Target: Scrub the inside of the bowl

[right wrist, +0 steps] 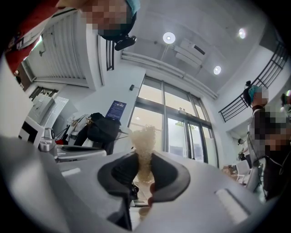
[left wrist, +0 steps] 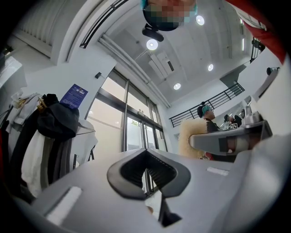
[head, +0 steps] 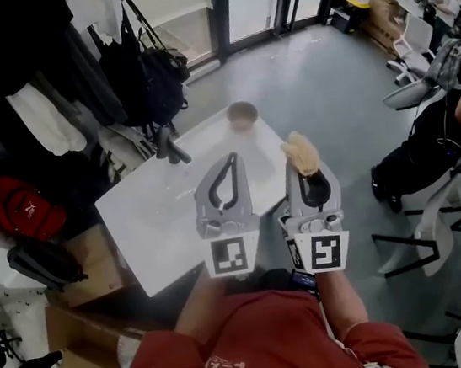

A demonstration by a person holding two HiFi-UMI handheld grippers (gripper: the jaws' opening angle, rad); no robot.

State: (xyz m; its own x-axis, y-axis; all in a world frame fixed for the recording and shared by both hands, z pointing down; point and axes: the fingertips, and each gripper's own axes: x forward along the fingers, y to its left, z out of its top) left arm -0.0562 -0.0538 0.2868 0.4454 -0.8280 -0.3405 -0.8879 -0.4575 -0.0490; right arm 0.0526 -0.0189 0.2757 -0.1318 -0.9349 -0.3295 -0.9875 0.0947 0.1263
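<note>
Right gripper (head: 306, 178) is clamped on the scrubber (head: 300, 152), left gripper (head: 231, 158) is shut and empty, both short of the bowl (head: 242, 116). I'd grab its rim with the left, then scrub.

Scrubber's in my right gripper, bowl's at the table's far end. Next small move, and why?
Probably advance the right gripper toward the bowl: its jaws clamp the scrubber, but the bowl sits beyond it, untouched; the left gripper is shut, empty.

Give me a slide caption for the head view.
Right gripper clamps a beige scrubber, left gripper shut and empty, both short of the bowl at the white table's far corner.
</note>
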